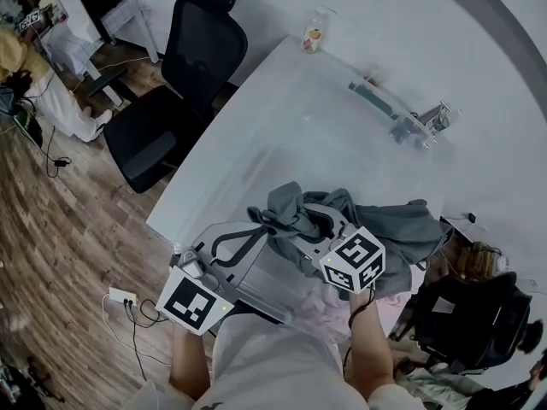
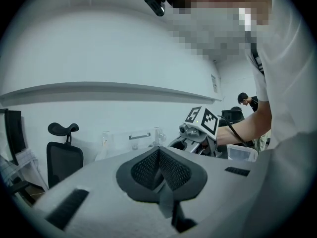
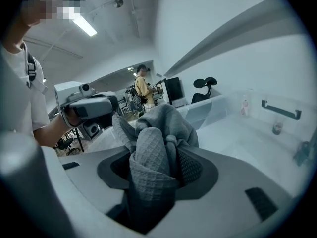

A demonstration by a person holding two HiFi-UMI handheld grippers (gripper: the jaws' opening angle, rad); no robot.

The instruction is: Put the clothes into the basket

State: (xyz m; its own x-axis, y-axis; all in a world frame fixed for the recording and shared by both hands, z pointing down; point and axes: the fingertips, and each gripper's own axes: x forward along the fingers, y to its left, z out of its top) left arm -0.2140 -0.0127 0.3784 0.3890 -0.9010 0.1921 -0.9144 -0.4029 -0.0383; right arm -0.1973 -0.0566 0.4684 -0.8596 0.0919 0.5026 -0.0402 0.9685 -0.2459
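A grey waffle-knit garment (image 3: 151,152) is clenched between the fingers (image 3: 192,168) of the right gripper (image 3: 157,171), bunched so thickly that one pad is hidden. The rest of the garment is spread at the near edge of the white bench (image 1: 342,135), partly covered by the gripper's marker cube (image 1: 353,261). The fingers (image 2: 143,170) of the left gripper (image 2: 159,171) are pressed together on nothing. A clear container (image 2: 241,153) is cut off by the person's forearm (image 2: 247,128); whether it is the basket cannot be told.
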